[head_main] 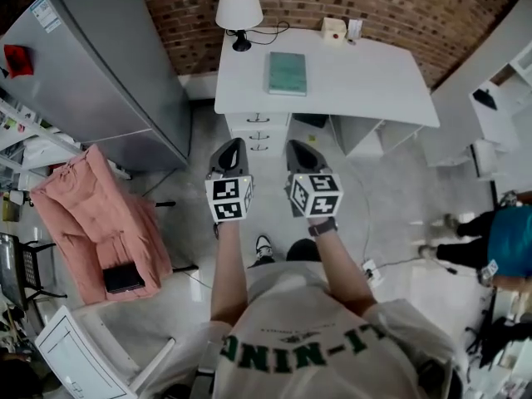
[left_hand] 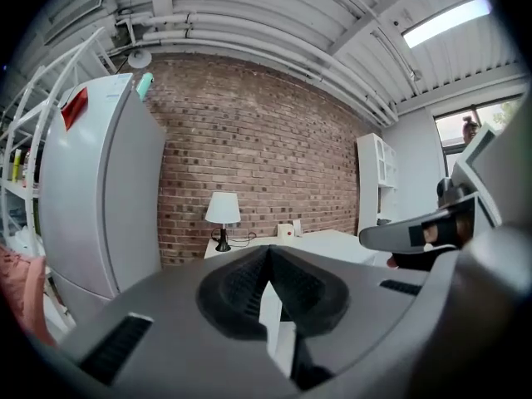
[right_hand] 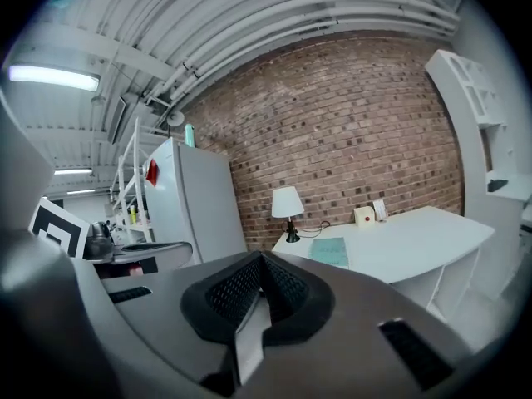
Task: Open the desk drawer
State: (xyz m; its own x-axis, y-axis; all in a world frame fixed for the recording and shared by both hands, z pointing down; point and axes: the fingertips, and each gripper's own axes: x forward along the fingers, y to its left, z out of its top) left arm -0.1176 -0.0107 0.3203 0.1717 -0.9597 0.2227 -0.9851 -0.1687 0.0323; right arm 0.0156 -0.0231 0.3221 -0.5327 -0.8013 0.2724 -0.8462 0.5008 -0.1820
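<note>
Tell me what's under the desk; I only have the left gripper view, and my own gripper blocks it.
Observer: Three drawers stacked under the desk's left end, all looking closed, ahead of the left gripper.
Operator: Is the right gripper shut?
Observer: Yes, in its own view its jaws are together, nothing between them.
Operator: Anything on the desk besides the lamp?
Observer: A green book lies flat near the lamp.

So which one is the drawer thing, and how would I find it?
Find the brick wall, then the white desk pushed up against it. Under the end of the desk where the lamp and the green book sit is a narrow white stack of drawers. It is the only thing under the desk with a little handle on each front.
</note>
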